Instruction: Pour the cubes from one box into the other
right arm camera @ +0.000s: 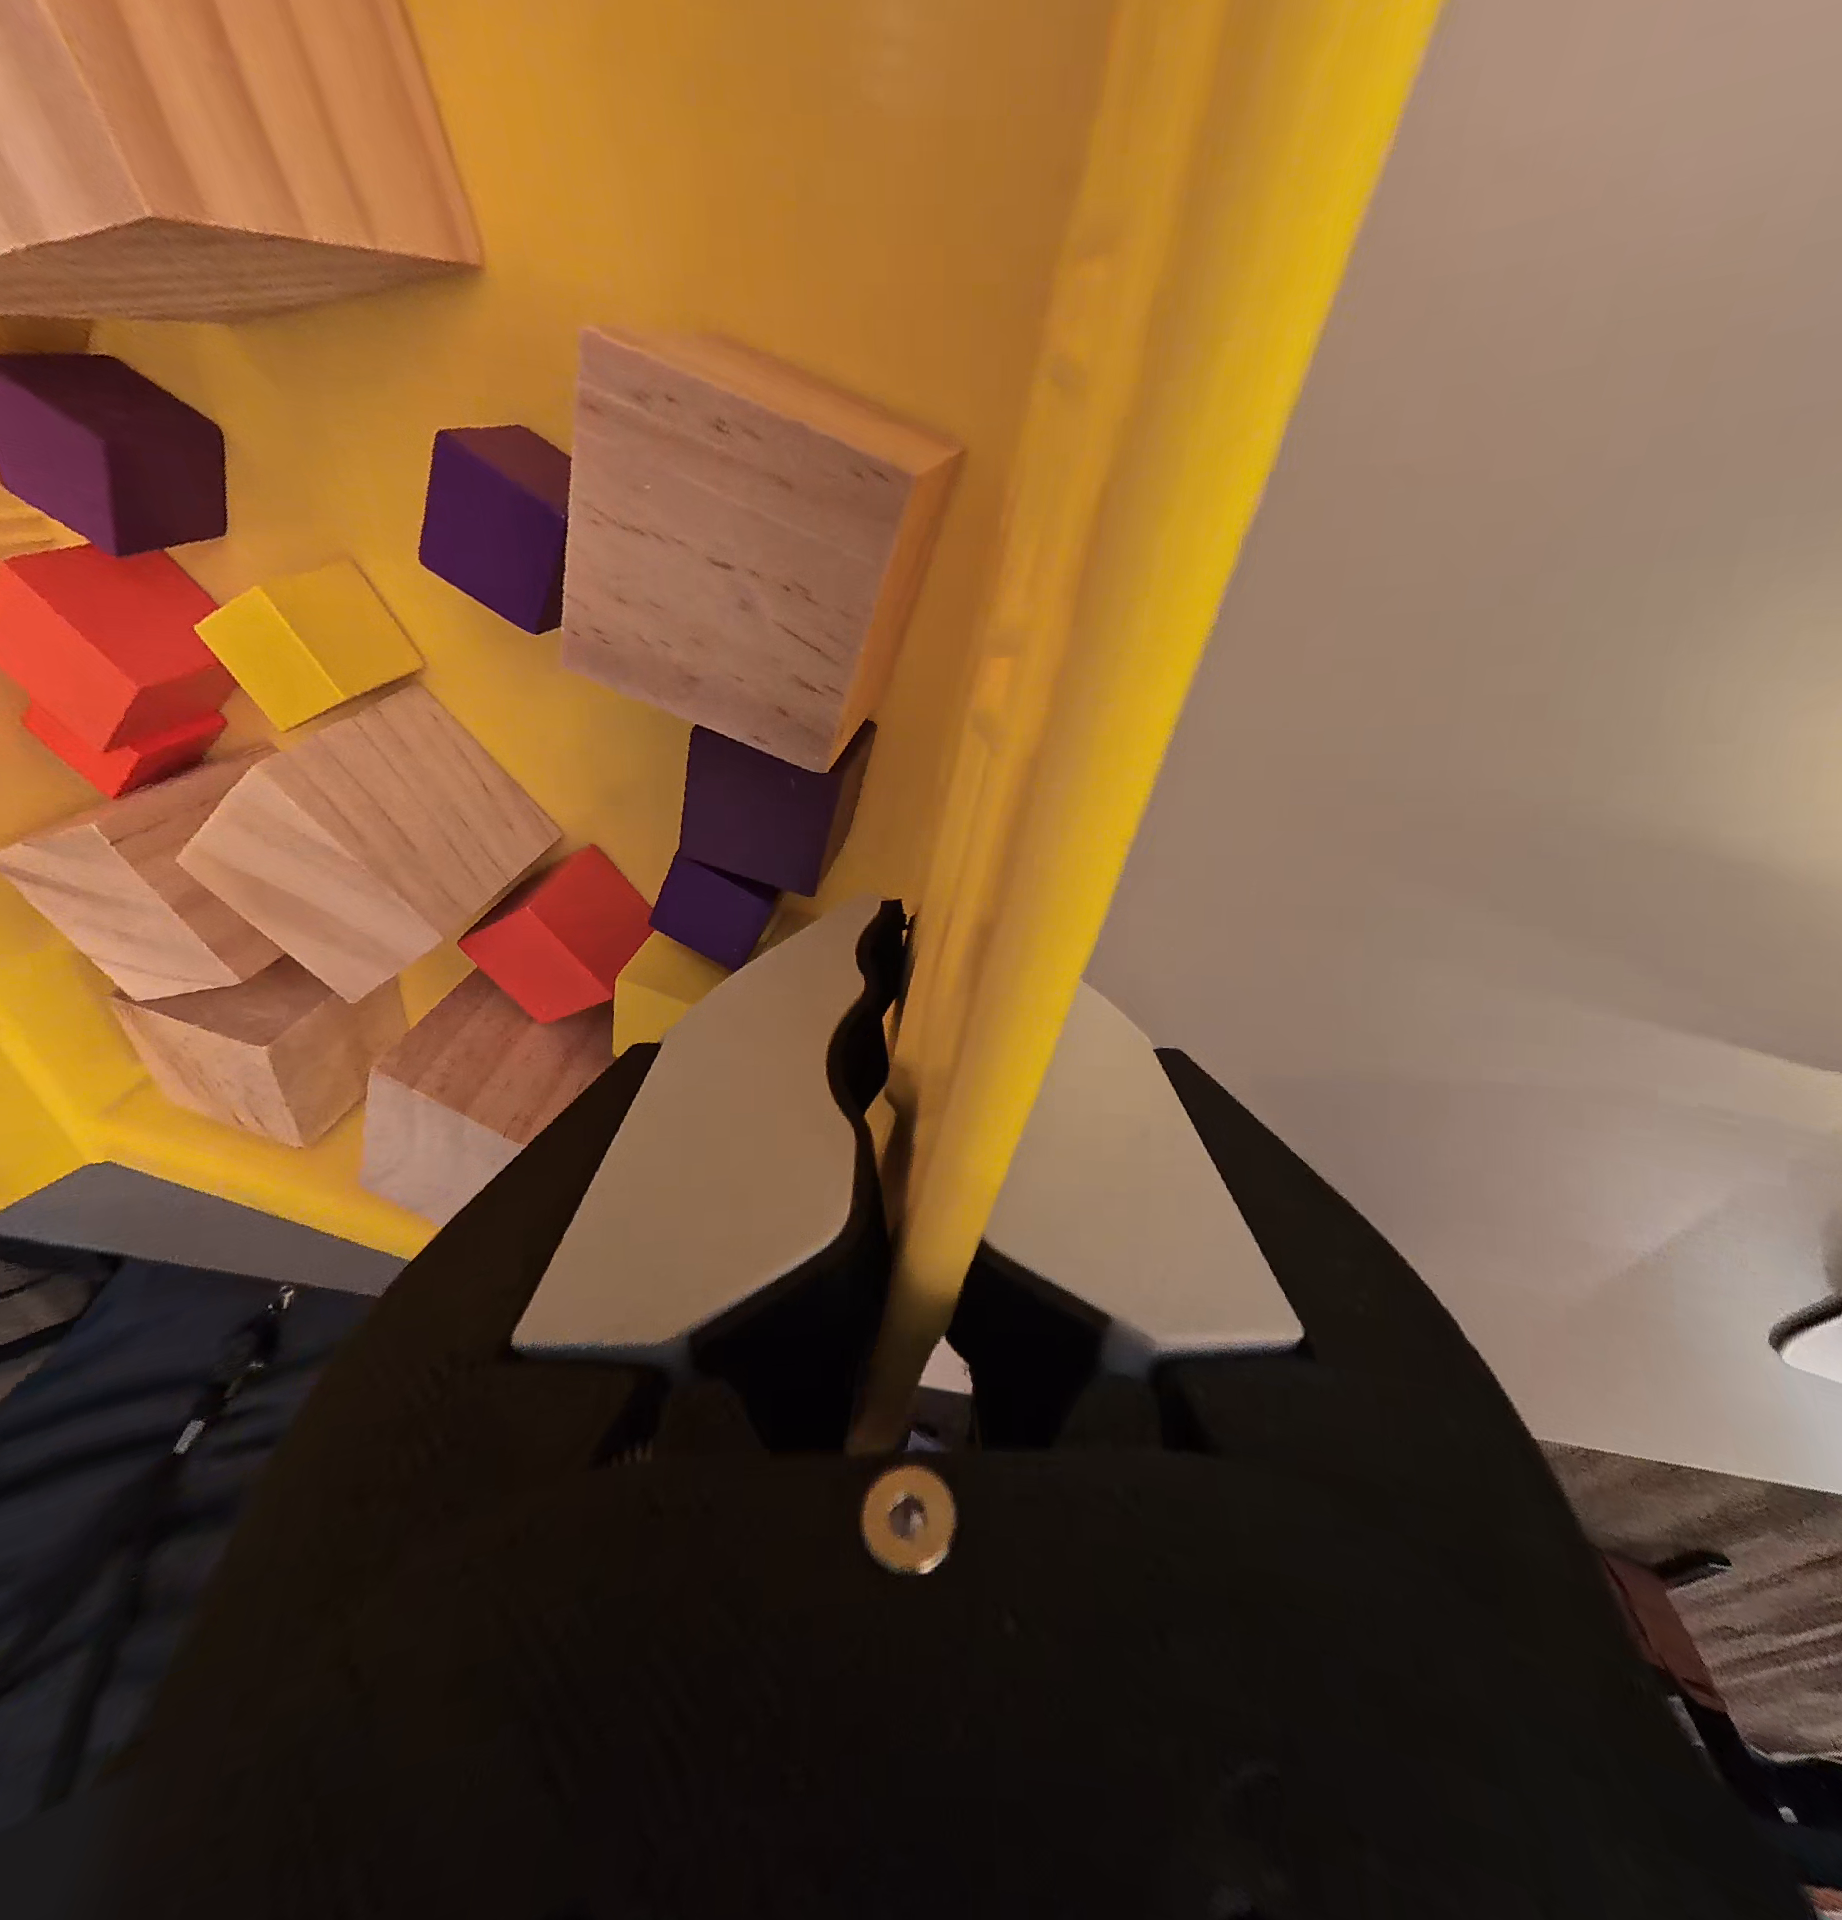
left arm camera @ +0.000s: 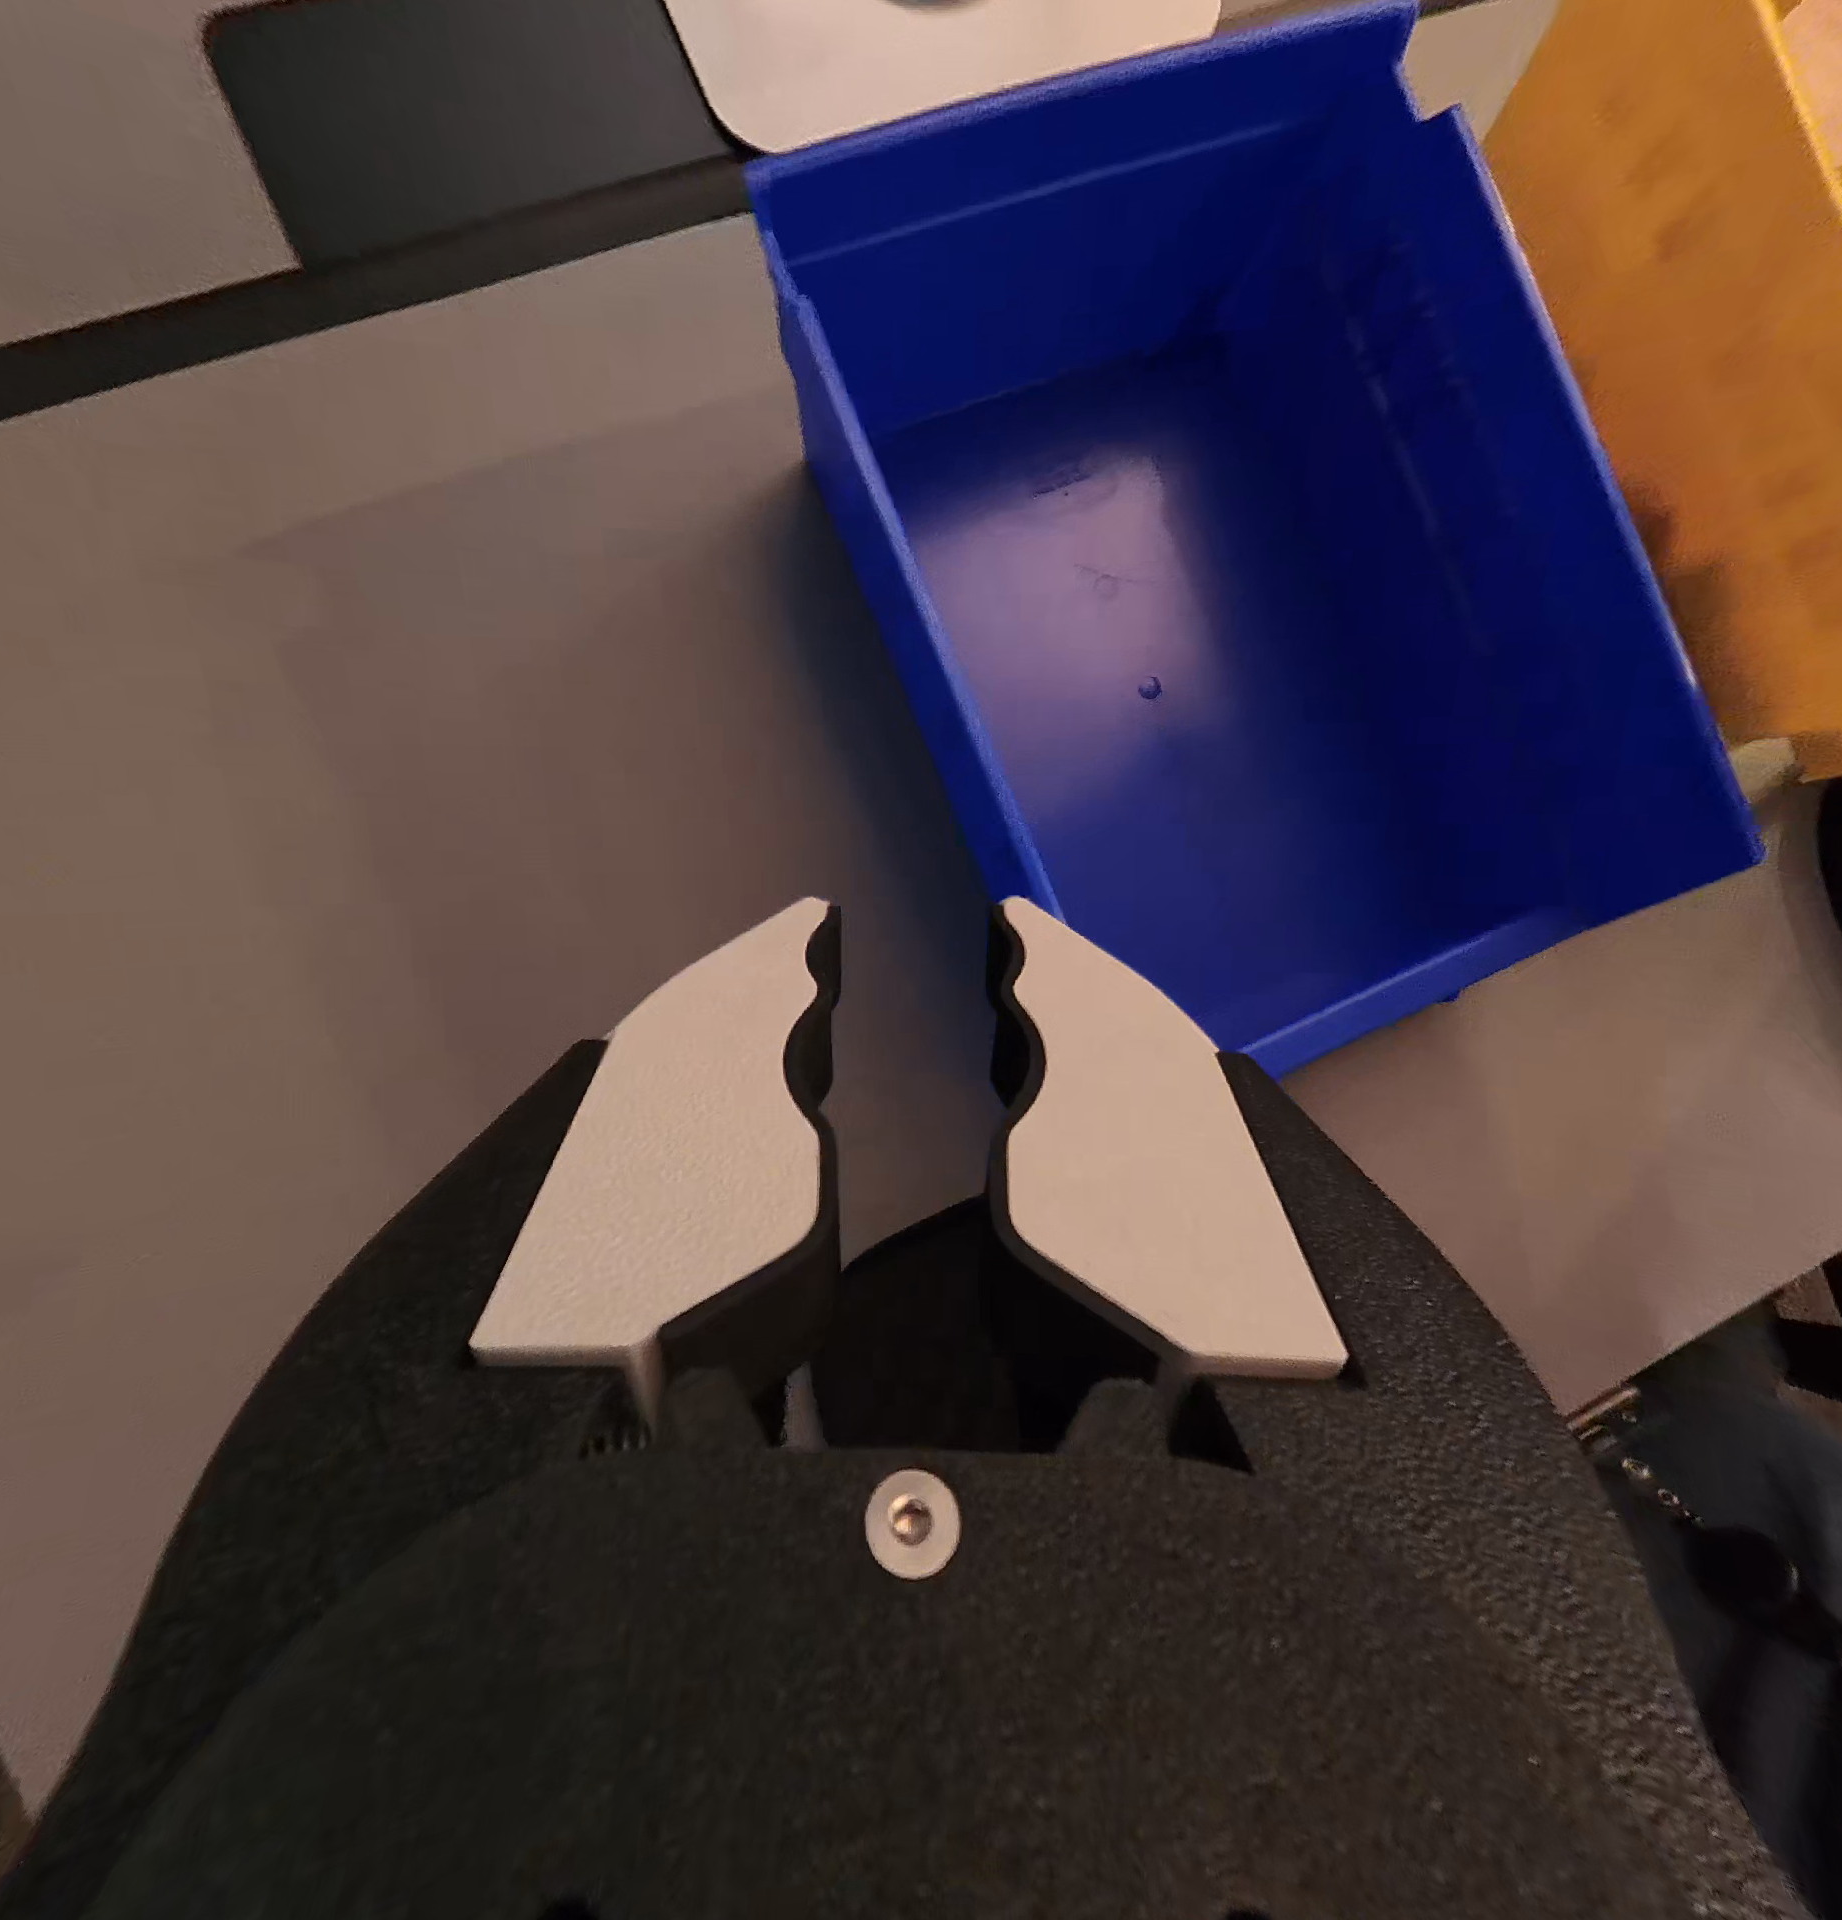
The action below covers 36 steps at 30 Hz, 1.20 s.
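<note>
An empty blue box point(left arm camera: 1260, 644) stands on the grey table in the left wrist view, upper right of centre. My left gripper point(left arm camera: 915, 920) is open and empty, just off the box's near left corner. In the right wrist view my right gripper point(right arm camera: 932, 935) is shut on the side wall of a yellow box point(right arm camera: 1093, 644); one finger is inside, the other outside. The yellow box holds several cubes: plain wood point(right arm camera: 740, 540), purple point(right arm camera: 496, 525), red point(right arm camera: 96, 634) and yellow point(right arm camera: 309, 644). The yellow box's side point(left arm camera: 1675, 343) also shows at the right edge of the left wrist view.
A grey table point(left arm camera: 377, 727) carries the blue box, with a dark slab point(left arm camera: 460, 135) and a pale rounded plate point(left arm camera: 938, 62) at its far side. Dark fabric point(right arm camera: 138, 1455) lies below the table's near edge. A pale table surface point(right arm camera: 1519, 727) shows right of the yellow box.
</note>
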Each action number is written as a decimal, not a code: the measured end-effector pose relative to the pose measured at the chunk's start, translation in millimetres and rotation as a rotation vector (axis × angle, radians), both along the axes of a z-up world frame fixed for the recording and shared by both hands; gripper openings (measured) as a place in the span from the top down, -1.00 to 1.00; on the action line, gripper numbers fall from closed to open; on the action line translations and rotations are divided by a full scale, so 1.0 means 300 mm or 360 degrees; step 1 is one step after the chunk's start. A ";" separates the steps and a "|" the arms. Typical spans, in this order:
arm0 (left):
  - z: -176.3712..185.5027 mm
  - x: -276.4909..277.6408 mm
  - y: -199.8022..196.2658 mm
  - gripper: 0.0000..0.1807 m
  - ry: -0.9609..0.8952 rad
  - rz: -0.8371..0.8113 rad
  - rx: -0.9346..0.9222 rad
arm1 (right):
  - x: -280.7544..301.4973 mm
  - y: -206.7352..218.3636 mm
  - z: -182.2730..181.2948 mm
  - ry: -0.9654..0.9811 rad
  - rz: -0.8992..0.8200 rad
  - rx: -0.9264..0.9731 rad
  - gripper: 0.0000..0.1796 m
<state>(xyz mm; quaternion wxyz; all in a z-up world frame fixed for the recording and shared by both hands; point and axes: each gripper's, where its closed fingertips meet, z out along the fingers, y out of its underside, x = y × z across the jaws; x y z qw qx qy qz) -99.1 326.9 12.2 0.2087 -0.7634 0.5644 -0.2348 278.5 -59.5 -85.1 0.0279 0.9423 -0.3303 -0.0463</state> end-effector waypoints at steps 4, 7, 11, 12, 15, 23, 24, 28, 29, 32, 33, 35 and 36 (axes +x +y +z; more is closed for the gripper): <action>0.058 -0.113 0.048 0.71 -0.0053 0.0048 0.0036 | 0.013 0.000 0.114 -0.0036 0.0005 0.0012 0.96; 0.085 -0.204 0.089 0.71 -0.0063 0.0097 0.0053 | 0.005 0.041 0.235 -0.0091 0.0041 0.0004 0.96; 0.099 -0.305 0.144 0.71 -0.0106 0.0176 0.0013 | -0.070 0.191 0.374 -0.0108 0.0137 0.0021 0.96; 0.100 -0.327 0.155 0.71 -0.0127 0.0193 -0.0015 | -0.103 0.247 0.398 -0.0099 0.0181 0.0028 0.96; 0.097 -0.393 0.180 0.71 -0.0198 0.0247 -0.0098 | -0.225 0.449 0.441 -0.0058 0.0332 0.0086 0.96; 0.122 -0.618 0.309 0.63 -0.0279 0.0461 -0.0114 | -0.652 1.044 0.428 0.0116 0.0754 0.0265 0.96; 0.143 -0.647 0.329 0.60 -0.0316 0.0504 -0.0111 | -0.708 1.113 0.419 0.0130 0.0798 0.0279 0.96; 0.221 -0.761 0.390 0.49 -0.0417 0.0637 -0.0042 | -0.921 1.353 0.376 0.0166 0.0954 0.0319 0.96; 0.234 -0.787 0.401 0.44 -0.0427 0.0665 -0.0013 | -0.968 1.401 0.362 0.0176 0.0981 0.0323 0.96; 0.262 -0.842 0.417 0.35 -0.0462 0.0720 0.0026 | -1.094 1.524 0.303 0.0214 0.1042 0.0341 0.96; 0.264 -0.852 0.417 0.35 -0.0478 0.0727 0.0017 | -1.130 1.556 0.278 0.0228 0.1053 0.0343 0.95; 0.259 -0.858 0.418 0.33 -0.0525 0.0743 -0.0012 | -1.190 1.608 0.220 0.0248 0.1059 0.0338 0.96; 0.249 -0.854 0.416 0.33 -0.0544 0.0745 -0.0037 | -1.215 1.628 0.189 0.0248 0.1062 0.0333 0.96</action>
